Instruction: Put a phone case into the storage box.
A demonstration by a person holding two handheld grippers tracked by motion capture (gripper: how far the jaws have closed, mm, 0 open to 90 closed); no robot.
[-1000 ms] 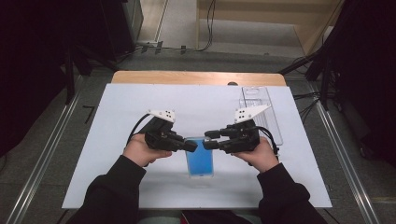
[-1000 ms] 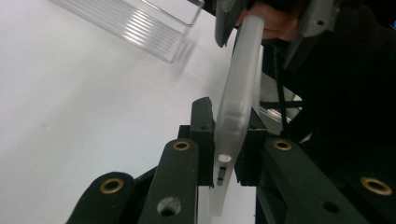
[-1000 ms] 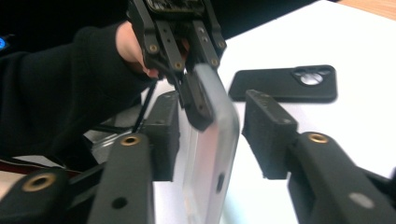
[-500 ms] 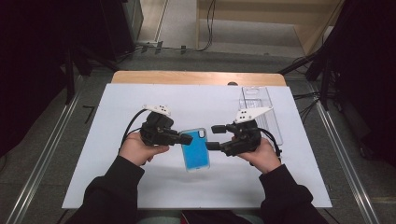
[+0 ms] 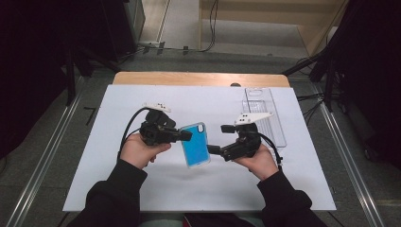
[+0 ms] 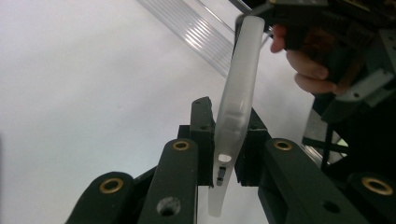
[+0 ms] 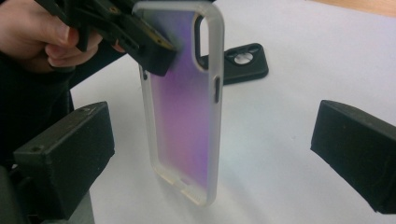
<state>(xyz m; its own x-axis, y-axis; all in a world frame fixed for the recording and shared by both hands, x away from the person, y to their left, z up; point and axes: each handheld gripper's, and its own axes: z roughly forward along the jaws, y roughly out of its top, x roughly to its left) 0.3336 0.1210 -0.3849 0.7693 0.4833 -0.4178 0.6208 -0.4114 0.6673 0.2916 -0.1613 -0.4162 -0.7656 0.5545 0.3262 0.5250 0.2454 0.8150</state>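
My left gripper (image 5: 185,135) is clamped on the phone case (image 5: 195,144) by one long edge, holding it off the white mat (image 5: 108,142). My right gripper (image 5: 218,139) has just been opening; jaws wide, case between them untouched, probably so the left carries alone.

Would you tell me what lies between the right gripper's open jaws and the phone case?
Nothing: bare white table separates the right gripper from the phone case in the right gripper view.
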